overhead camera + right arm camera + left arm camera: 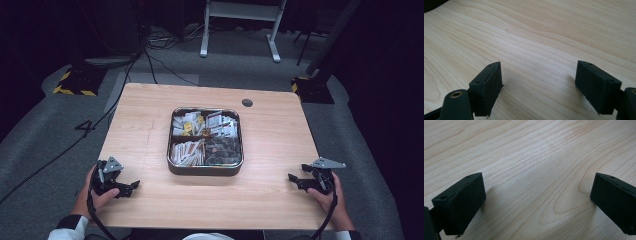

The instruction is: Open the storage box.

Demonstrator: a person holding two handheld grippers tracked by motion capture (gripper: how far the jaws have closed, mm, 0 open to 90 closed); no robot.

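A square dark tin (205, 170) with four compartments sits in the middle of the wooden table (145, 120); three compartments hold pale packets and the front right one holds dark pieces. My left gripper (131, 188) rests near the table's front left corner, held by a hand, jaws pointing right toward the tin. In the left gripper view its jaws (537, 200) stand wide apart over bare wood. My right gripper (294, 180) lies near the front right edge, pointing left. Its jaws (539, 85) are open too, nothing between them.
A small dark round hole (247, 103) marks the table's back right. Beyond the table lie grey floor, cables (150, 55), a white frame's legs (240, 30) and yellow-black striped bases (75, 85). Bare wood surrounds the tin on all sides.
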